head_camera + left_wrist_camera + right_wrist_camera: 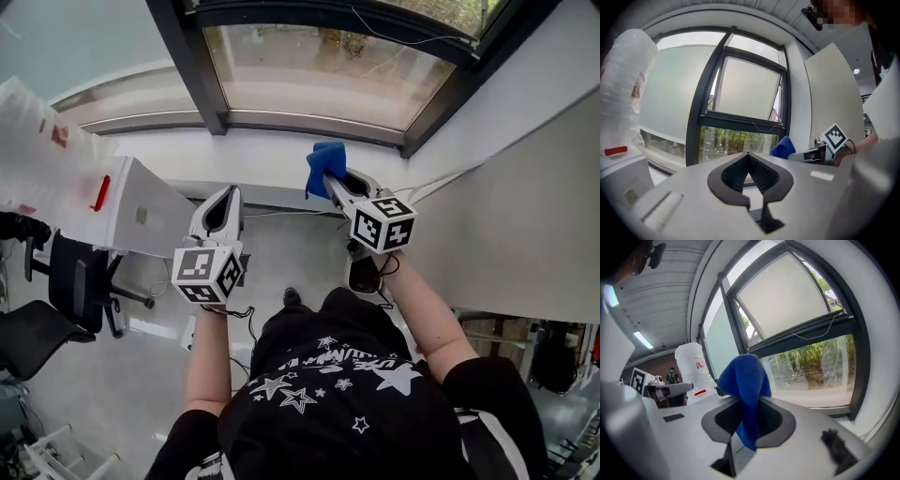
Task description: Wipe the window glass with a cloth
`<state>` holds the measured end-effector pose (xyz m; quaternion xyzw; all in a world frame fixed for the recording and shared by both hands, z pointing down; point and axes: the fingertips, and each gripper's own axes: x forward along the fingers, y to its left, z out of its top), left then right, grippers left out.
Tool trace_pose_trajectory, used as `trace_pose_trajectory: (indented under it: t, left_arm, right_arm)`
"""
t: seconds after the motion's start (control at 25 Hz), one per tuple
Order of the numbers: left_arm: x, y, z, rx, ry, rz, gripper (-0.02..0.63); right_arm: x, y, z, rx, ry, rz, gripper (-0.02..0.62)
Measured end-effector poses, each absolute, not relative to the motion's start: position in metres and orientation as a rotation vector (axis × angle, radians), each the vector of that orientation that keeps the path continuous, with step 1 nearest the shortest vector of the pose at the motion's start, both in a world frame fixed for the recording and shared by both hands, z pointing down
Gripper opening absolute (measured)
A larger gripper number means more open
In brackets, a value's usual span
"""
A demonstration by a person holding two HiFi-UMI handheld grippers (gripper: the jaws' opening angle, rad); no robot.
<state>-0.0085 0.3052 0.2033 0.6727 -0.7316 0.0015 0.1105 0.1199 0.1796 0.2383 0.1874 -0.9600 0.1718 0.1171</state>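
Right gripper clamps blue cloth, window glass at 12 o'clock. Left gripper, at 9 o'clock: jaws closed, empty.

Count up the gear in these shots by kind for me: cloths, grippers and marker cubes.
Cloths: 1, the blue cloth.
Grippers: 2, the left gripper shut on nothing, the right gripper shut on the blue cloth.
Marker cubes: 2, the left cube and the right cube.
Total: 5.
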Motion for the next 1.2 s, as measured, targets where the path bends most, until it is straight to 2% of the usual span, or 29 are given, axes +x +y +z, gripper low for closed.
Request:
trace_pose_trajectory:
  t: [0.84, 1.2]
  left_arm:
    - [-0.001, 0.062, 0.222, 2.139, -2.0, 0.2, 0.008]
    - [-0.037, 0.028, 0.219, 2.084, -2.06, 0.185, 0.008]
  right_arm:
    - [0.125, -0.033, 0.278, 0.754, -2.83, 0.717, 0.074]
    - [0.113, -0.079, 0.283, 0.776, -2.796, 0.741, 0.074]
